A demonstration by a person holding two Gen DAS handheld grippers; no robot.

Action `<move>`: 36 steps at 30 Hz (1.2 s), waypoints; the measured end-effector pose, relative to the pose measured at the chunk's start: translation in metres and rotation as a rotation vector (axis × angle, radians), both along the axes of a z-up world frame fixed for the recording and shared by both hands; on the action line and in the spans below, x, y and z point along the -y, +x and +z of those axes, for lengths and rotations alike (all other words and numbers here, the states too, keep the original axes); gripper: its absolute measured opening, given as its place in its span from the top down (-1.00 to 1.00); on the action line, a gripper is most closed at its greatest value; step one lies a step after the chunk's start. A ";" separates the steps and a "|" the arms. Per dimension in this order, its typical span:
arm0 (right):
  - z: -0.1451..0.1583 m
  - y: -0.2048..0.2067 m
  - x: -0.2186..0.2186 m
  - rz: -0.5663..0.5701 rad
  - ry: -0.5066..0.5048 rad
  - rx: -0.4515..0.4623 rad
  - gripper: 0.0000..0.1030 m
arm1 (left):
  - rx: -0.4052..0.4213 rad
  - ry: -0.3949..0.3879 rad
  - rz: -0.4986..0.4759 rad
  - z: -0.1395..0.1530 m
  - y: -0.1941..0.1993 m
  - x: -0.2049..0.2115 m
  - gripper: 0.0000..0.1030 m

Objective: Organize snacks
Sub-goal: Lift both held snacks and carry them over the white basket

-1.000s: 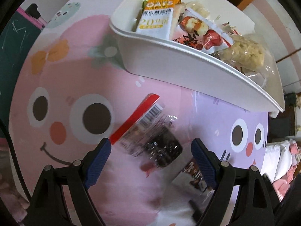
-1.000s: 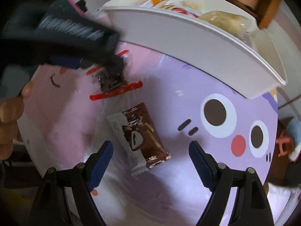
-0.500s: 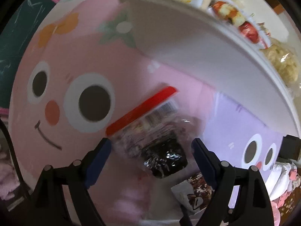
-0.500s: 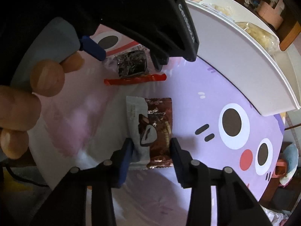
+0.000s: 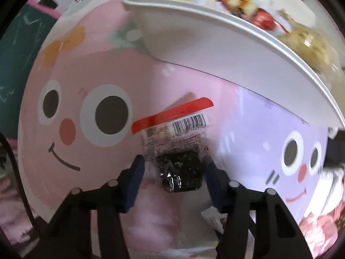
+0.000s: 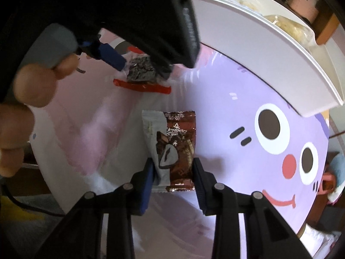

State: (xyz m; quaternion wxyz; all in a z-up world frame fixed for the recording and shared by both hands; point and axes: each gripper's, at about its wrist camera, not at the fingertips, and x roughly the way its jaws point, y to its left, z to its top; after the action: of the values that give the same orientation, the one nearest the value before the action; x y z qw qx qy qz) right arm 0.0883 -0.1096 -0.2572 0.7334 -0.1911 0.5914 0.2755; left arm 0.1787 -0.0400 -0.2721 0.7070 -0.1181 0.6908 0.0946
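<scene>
A clear packet with a red strip and a dark snack inside [image 5: 179, 151] lies on the cartoon mat; it also shows in the right wrist view [image 6: 141, 73]. My left gripper [image 5: 173, 168] has closed on it, pads touching both sides of the wrapper. A brown and white chocolate packet [image 6: 172, 149] lies nearer the table's front. My right gripper [image 6: 172, 172] is shut on its near end. A white bin [image 5: 215, 49] holding several snacks stands behind; it also shows in the right wrist view [image 6: 258, 41].
The mat has a pink face [image 5: 86, 112] and a purple face [image 6: 273, 133]. A hand [image 6: 25, 90] holds the left gripper's body at the upper left of the right wrist view. The table's edge runs along the lower left.
Both grippers dropped toward the mat and closed. The left's fingers came in around the clear packet. The right's fingers closed on the chocolate packet.
</scene>
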 end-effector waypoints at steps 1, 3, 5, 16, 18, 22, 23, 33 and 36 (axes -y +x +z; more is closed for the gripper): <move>0.000 0.000 0.003 -0.010 0.000 -0.003 0.34 | 0.008 -0.004 -0.013 0.003 -0.004 0.002 0.14; 0.003 0.004 0.006 -0.028 0.002 -0.005 0.35 | 0.018 -0.015 -0.035 0.009 -0.011 0.004 0.15; 0.008 0.011 0.013 -0.046 0.008 -0.001 0.35 | 0.040 -0.012 -0.060 0.018 -0.018 0.006 0.15; 0.075 -0.008 0.031 -0.205 0.045 0.105 0.36 | 0.253 0.007 -0.211 0.131 -0.058 0.002 0.15; 0.091 -0.008 0.036 -0.240 0.047 0.136 0.36 | 0.299 0.016 -0.235 0.159 -0.063 -0.009 0.15; 0.120 -0.015 0.040 -0.320 0.058 0.193 0.36 | 0.366 0.001 -0.259 0.195 -0.083 -0.018 0.15; 0.130 -0.015 0.044 -0.342 0.071 0.209 0.36 | 0.382 -0.003 -0.265 0.200 -0.085 -0.025 0.15; 0.225 -0.007 0.050 -0.468 0.091 0.373 0.36 | 0.558 0.076 -0.305 0.275 -0.090 -0.018 0.14; 0.246 0.006 0.055 -0.494 0.107 0.403 0.36 | 0.601 0.098 -0.305 0.293 -0.081 -0.015 0.14</move>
State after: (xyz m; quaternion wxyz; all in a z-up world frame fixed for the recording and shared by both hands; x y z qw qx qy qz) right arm 0.0946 -0.1648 -0.0109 0.8893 -0.0537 0.4476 0.0764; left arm 0.0977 -0.0249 0.0210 0.8898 -0.0022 0.4560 -0.0181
